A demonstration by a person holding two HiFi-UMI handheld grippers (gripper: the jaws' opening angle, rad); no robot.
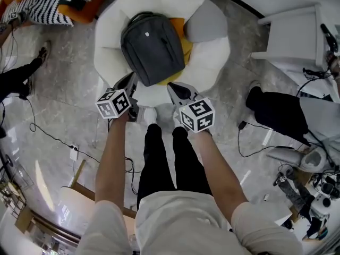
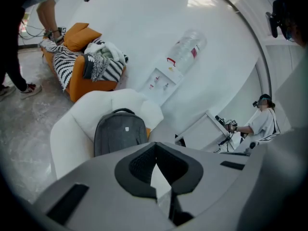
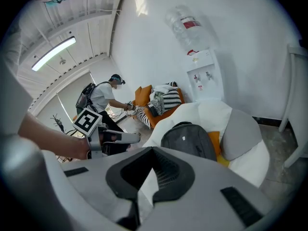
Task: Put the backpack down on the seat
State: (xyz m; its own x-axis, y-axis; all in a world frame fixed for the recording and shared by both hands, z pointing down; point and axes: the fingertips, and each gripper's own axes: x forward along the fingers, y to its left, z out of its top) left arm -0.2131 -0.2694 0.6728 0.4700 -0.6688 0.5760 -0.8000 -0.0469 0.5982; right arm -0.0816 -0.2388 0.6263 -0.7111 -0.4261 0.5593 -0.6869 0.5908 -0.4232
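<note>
Backpack is found in the head view already sitting on the white seat. It's leaned back against a yellow cushion, so its weight is taken by the chair and nothing else. The left hand-held gripper and the right hand-held gripper are held at the seat's front edge, just short of the bag and not touching it. That fits a drop-off that's pretty much done, judging by how things lie.

In the left gripper view, the jaws are closed tip to tip and nothing is pinched between them. Past them the backpack is seen propped against the backrest with its top handle up, which is probably why it isn't flopping over.

Same deal in the right gripper view: jaws brought together, nothing held. The backpack is seen beyond them beside a grey cushion, and the left hand-held gripper is visible off to the side, clear of the bag.

No strap is hooked by either tool, so a forward slump is about the only thing left to be watched for
</note>
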